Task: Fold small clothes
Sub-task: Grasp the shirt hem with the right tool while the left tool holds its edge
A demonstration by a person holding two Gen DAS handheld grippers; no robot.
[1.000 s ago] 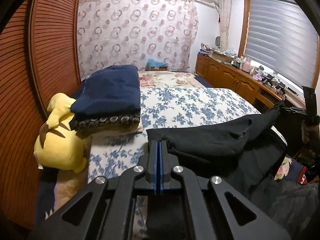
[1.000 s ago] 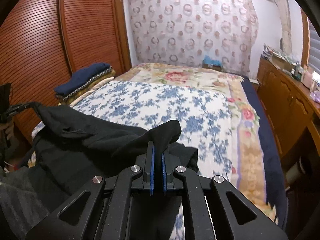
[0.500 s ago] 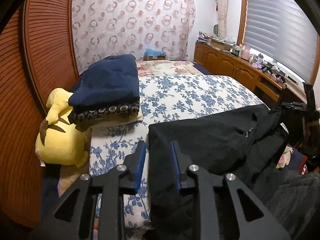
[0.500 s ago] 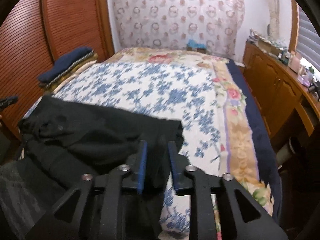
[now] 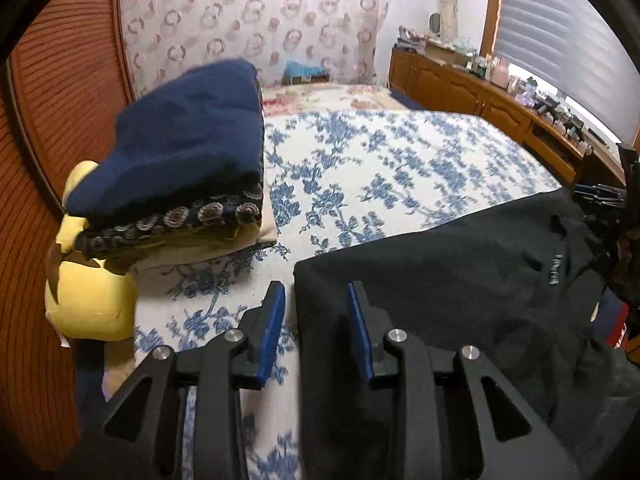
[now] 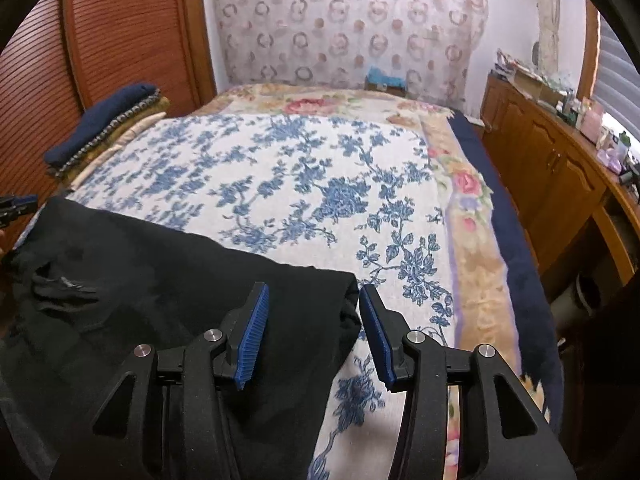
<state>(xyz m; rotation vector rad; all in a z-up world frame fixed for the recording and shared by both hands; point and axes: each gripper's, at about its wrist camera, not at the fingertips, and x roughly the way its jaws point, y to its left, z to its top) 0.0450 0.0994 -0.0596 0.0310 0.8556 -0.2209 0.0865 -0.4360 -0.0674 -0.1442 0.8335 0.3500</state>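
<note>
Both grippers, left (image 5: 316, 312) and right (image 6: 314, 312), have just been opening, unclamped astride the black garment (image 6: 160, 276) on the blue-flowered bedspread (image 6: 280, 176).

The black garment (image 5: 460, 272) lies spread flat across the near end of the bed (image 5: 380, 168), on the blue-flowered cover. Its far edge runs straight from side to side, with a squared corner at each end. The cloth is dark and matte, with a few soft creases and a small pale label (too blurred to read) toward one side. In the right view the garment (image 6: 168, 280) drapes over the bed's near edge.
</note>
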